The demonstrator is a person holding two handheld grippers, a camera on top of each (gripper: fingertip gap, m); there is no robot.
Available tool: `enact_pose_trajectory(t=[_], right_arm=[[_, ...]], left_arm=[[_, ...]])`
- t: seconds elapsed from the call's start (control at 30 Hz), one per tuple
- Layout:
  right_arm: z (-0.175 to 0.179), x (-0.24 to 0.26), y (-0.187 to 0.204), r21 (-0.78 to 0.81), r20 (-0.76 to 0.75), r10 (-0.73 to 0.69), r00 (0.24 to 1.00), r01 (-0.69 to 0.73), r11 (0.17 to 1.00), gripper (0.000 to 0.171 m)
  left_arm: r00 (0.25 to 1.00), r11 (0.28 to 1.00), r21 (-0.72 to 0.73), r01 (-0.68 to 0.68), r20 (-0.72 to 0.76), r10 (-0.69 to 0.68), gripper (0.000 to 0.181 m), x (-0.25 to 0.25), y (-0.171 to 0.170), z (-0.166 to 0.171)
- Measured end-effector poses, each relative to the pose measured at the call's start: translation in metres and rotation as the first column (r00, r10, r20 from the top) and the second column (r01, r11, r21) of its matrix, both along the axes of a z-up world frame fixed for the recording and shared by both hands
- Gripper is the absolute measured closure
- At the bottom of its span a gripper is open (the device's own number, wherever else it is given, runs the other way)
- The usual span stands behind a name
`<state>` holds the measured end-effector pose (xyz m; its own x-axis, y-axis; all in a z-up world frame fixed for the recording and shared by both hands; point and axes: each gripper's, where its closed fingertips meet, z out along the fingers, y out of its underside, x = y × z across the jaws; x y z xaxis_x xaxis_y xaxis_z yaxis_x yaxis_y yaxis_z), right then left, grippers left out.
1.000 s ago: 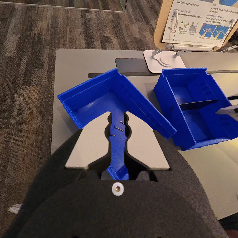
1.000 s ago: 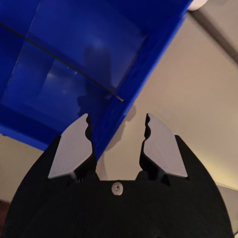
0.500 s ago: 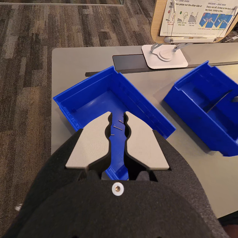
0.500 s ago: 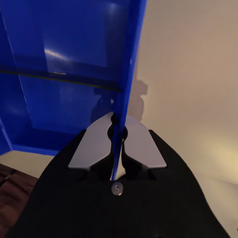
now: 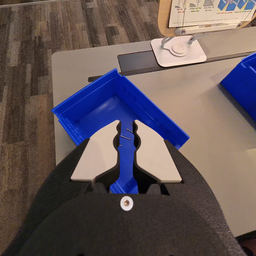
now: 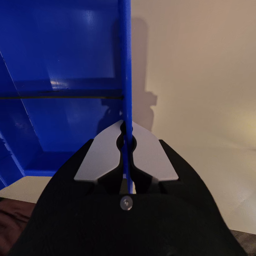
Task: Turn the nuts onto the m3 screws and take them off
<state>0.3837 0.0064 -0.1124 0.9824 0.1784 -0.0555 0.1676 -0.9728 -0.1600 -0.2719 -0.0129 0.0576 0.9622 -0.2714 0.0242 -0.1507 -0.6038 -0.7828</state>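
Several thin screws (image 5: 125,137) lie on the floor of a blue bin (image 5: 85,97) at the table's left. My left gripper (image 5: 126,121) hovers above this bin, empty, with its jaws drawn to a narrow gap. I can make out no nuts. My right gripper (image 6: 127,123) is shut on the side wall (image 6: 126,69) of a second blue bin, which has a thin black divider (image 6: 62,97). One finger is inside the wall and one outside. That bin's corner (image 5: 241,85) shows at the right edge of the left wrist view.
The grey table (image 5: 194,110) has a dark slot along its back. A white stand base (image 5: 178,55) holds an instruction board (image 5: 207,12) at the back right. The table's left edge drops to a wood-pattern floor (image 5: 27,83). Left tips to right tips: about 70 cm.
My right gripper went from open to shut on the divided bin's wall. That bin turned and slid to the right in the left wrist view. My left gripper kept its narrow gap.
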Motion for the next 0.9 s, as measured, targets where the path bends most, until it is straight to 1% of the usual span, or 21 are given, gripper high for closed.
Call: enact_pose_trajectory(t=[0.2,0.33,0.47,0.53,0.57,0.6,0.63,0.67,0.7,0.73,0.8,0.83,0.9], right_arm=[[-0.001,0.058,-0.011,-0.005,-0.003,-0.163,0.987,0.163,0.987,0.167],[-0.001,0.080,-0.017,-0.004,-0.010,-0.251,0.968,0.251,0.968,0.167],[-0.001,0.084,-0.016,0.026,-0.013,-0.223,0.975,0.223,0.975,0.167],[-0.002,0.085,-0.015,0.054,0.008,-0.205,0.979,0.205,0.977,0.166],[-0.002,0.087,-0.015,0.065,0.031,-0.194,0.981,0.191,0.979,0.163],[-0.001,0.089,-0.014,0.074,0.061,-0.183,0.981,0.178,0.981,0.150],[0.002,0.091,-0.013,0.092,0.092,-0.170,0.981,0.161,0.983,0.136],[0.008,0.094,-0.010,0.131,0.129,-0.155,0.980,0.138,0.982,0.127],[0.018,0.098,-0.004,0.195,0.184,-0.146,0.972,0.110,0.975,0.114],[0.031,0.104,0.002,0.266,0.251,-0.150,0.956,0.081,0.960,0.110],[0.062,0.109,0.011,0.399,0.356,-0.174,0.918,0.019,0.917,0.111],[0.077,0.108,0.014,0.461,0.377,-0.192,0.906,-0.004,0.888,0.111],[0.105,0.096,0.020,0.563,0.355,-0.213,0.910,-0.027,0.826,0.111]], left_arm=[[1.000,1.000,-0.015,-0.016,-0.024,0.016,0.166,0.002,-0.001,-0.002],[0.999,1.000,-0.010,-0.021,-0.035,0.020,0.165,0.002,-0.003,0.000],[0.999,0.999,-0.016,-0.037,-0.028,0.036,0.163,-0.004,-0.004,-0.002],[0.998,0.998,-0.026,-0.054,-0.016,0.053,0.162,-0.011,-0.004,-0.005],[0.998,0.997,-0.037,-0.066,-0.011,0.065,0.160,-0.015,-0.004,-0.007],[0.996,0.995,-0.055,-0.088,-0.008,0.088,0.156,-0.021,-0.004,-0.011],[0.992,0.989,-0.075,-0.128,-0.010,0.128,0.149,-0.030,-0.005,-0.015],[0.985,0.980,-0.095,-0.173,-0.016,0.172,0.142,-0.039,-0.006,-0.019],[0.981,0.974,-0.113,-0.196,-0.016,0.196,0.140,-0.046,-0.007,-0.022],[0.980,0.972,-0.126,-0.200,-0.012,0.201,0.140,-0.049,-0.009,-0.025],[0.979,0.966,-0.162,-0.201,0.001,0.204,0.138,-0.053,-0.011,-0.033],[0.977,0.959,-0.192,-0.208,0.000,0.212,0.137,-0.056,-0.013,-0.039],[0.975,0.940,-0.261,-0.219,-0.020,0.221,0.135,-0.062,-0.015,-0.054]])
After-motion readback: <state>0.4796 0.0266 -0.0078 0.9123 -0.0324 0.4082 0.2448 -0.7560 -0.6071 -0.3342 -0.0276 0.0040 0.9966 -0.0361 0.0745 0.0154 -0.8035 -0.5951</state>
